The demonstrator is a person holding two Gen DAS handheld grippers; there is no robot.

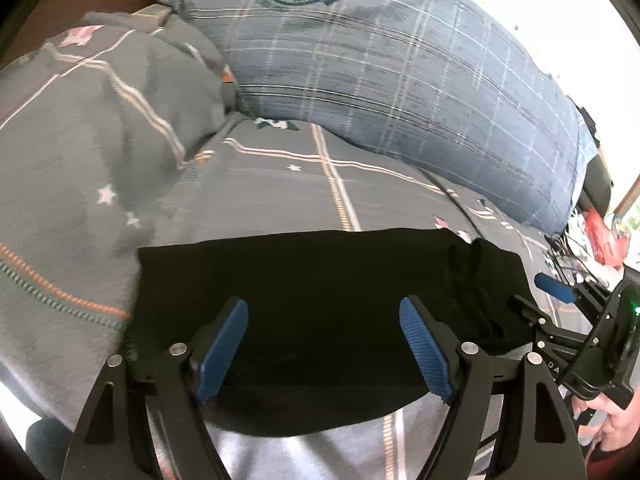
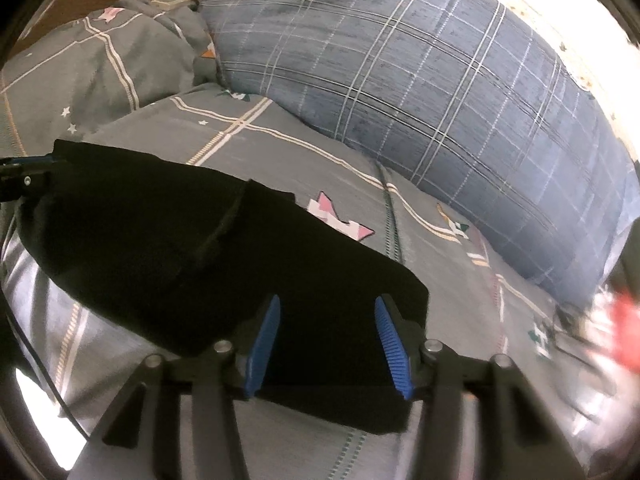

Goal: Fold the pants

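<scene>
I angled both grippers downward over the black pants (image 1: 320, 300), folded flat on the grey bedspread (image 1: 280, 184). My left gripper (image 1: 324, 344) gaped wide, my right gripper (image 2: 326, 340) half open; neither held anything.

Black pants (image 1: 320, 280), plain, unpatterned. Grey bedsheet (image 1: 260, 184) with cream-orange stripes, small white stars, pink star patches. Blue-grey pillow (image 2: 440, 100), white-dark plaid, dark green round crest. Blue ribbed gripper pads (image 1: 222, 354) on black fingers.

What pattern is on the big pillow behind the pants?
Blue-grey plaid with white lines and a round crest; the pillow shows best in the right wrist view.
</scene>
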